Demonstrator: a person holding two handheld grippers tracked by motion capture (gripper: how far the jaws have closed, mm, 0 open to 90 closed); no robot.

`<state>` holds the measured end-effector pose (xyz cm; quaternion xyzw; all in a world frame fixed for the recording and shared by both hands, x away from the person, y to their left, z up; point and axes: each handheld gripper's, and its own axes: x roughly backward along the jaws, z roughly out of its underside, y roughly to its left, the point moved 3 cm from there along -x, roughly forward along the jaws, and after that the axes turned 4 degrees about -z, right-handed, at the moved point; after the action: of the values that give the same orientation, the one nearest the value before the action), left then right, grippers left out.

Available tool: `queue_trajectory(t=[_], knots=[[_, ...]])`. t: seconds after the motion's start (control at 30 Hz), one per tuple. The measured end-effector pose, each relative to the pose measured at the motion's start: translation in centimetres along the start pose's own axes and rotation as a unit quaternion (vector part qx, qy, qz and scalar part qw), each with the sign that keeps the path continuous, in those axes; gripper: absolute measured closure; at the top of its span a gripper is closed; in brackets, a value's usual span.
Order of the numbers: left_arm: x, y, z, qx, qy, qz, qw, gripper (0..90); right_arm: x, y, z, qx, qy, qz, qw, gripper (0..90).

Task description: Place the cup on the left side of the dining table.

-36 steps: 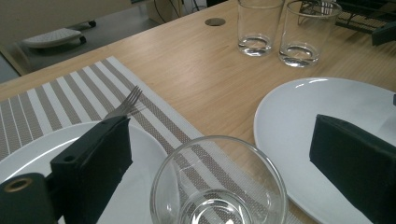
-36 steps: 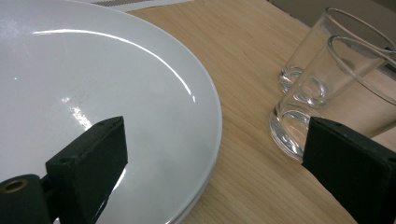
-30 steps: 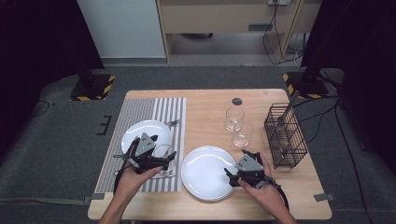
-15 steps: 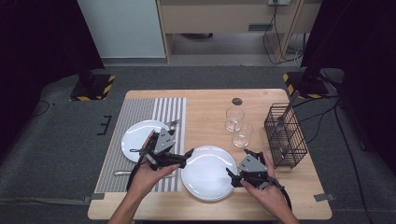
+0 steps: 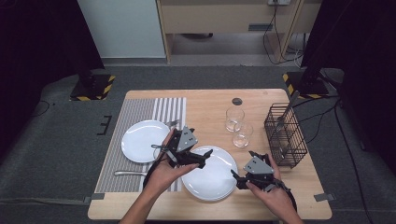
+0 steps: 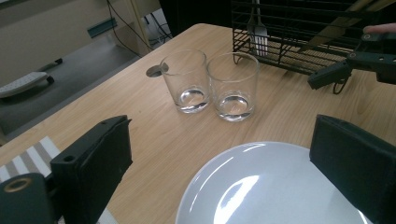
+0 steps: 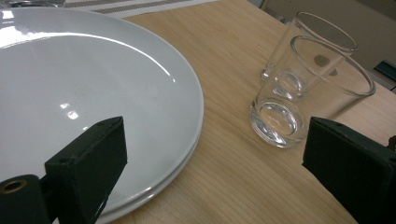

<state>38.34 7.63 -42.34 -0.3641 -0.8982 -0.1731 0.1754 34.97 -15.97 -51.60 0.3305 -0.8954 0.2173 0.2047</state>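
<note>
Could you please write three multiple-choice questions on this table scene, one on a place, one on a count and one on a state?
1. Where does the wire basket stand?
A. at the table's right edge
B. on the striped mat
C. between the two plates

2. How many drinking glasses stand on the table?
A. one
B. two
C. four

3. How is the left claw over the near plate?
A. shut on a fork
B. shut on a glass
C. open and empty

Answers:
1 A: the high view shows it beside the right edge.
2 B: two clear glasses stand side by side.
3 C: its jaws stand apart in the left gripper view, nothing between them.
</note>
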Motion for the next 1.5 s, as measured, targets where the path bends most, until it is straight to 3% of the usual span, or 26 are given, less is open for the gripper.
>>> queue_trajectory(t=[0.5, 0.83, 1.5], knots=[[-3.0, -2.7, -0.3, 0.003, 0.003, 0.022, 0.9998, 5.0, 1.8, -0.7, 1.3, -0.007, 0.004, 0.006, 0.9999, 6.1], [-4.3, -5.0, 2.1, 0.000, 0.026, 0.036, 0.9990, 5.0, 2.2, -0.8, 2.2, -0.012, 0.005, 0.004, 0.9999, 6.0], [-5.6, -5.9, 7.1, 0.039, 0.063, 0.038, 0.9966, 5.3, 2.0, -0.9, 2.4, -0.018, 0.007, 0.006, 0.9998, 6.0]])
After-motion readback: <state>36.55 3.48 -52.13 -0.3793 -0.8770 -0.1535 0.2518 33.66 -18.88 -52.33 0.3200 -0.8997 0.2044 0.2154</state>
